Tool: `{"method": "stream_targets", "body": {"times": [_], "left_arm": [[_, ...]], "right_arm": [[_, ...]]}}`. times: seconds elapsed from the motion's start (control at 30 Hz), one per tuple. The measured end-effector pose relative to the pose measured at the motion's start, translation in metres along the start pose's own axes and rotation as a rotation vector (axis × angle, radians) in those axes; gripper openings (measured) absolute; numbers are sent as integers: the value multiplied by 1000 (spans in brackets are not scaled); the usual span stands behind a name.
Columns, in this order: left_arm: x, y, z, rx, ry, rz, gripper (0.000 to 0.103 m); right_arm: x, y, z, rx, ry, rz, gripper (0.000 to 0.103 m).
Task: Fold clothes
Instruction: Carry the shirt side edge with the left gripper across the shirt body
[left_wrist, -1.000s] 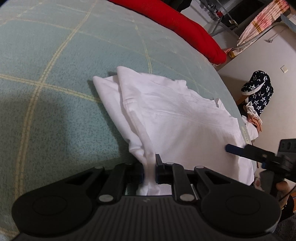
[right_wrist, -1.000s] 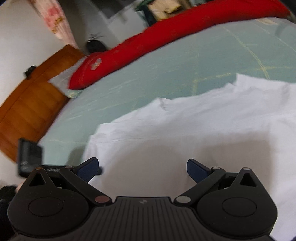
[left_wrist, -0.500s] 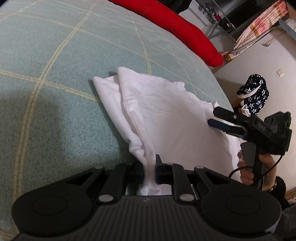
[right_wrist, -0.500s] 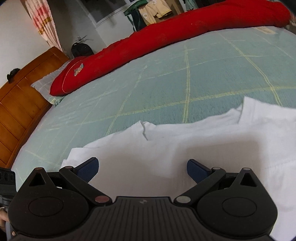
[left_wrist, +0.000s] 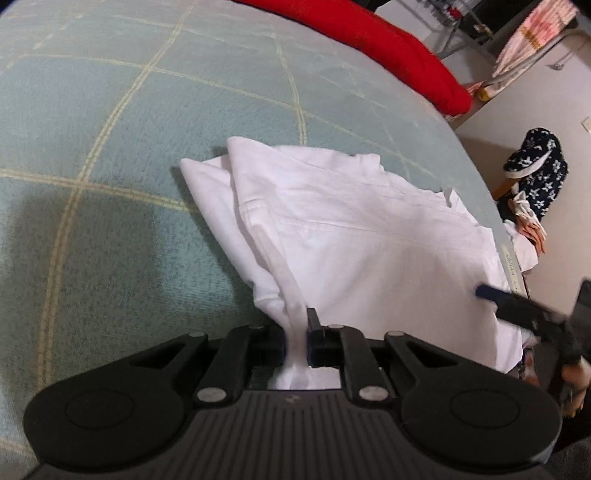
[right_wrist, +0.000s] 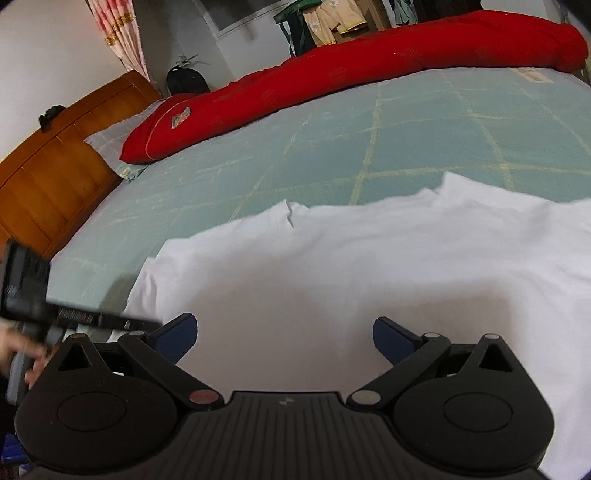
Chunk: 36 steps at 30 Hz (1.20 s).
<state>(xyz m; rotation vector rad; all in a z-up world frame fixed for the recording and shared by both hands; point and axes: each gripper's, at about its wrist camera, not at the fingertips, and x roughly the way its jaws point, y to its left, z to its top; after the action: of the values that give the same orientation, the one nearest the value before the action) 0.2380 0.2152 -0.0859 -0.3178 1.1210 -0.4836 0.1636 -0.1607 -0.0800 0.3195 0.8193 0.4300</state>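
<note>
While clamped on bunched near edge of white garment (left_wrist: 354, 236), left gripper (left_wrist: 297, 343) sits low over green checked bedspread (left_wrist: 110, 122); red bolster (left_wrist: 388, 51) far right. Right view: right gripper (right_wrist: 282, 338) spread wide, holding nothing, over garment; blurred device at left, possibly other gripper.
</note>
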Motion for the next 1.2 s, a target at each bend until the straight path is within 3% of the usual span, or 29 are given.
{"method": "stream_targets", "body": {"times": [0.2,0.6,0.93,1.2], "left_arm": [[-9,-20,6,13,6,65,7],[-49,-91,25,99,-60,70,7],[-61,-158,36,154,-119,-12,7],[-57,-210,49,177,-139,-106,7]], "right_arm": [[-30,-13,-15,23,11,-6,103],[-64,-29,-32,77,-37,16,103],[-86,-43,-43,91,-54,44,103],[-110,-63,-53,121,-92,15,103]]}}
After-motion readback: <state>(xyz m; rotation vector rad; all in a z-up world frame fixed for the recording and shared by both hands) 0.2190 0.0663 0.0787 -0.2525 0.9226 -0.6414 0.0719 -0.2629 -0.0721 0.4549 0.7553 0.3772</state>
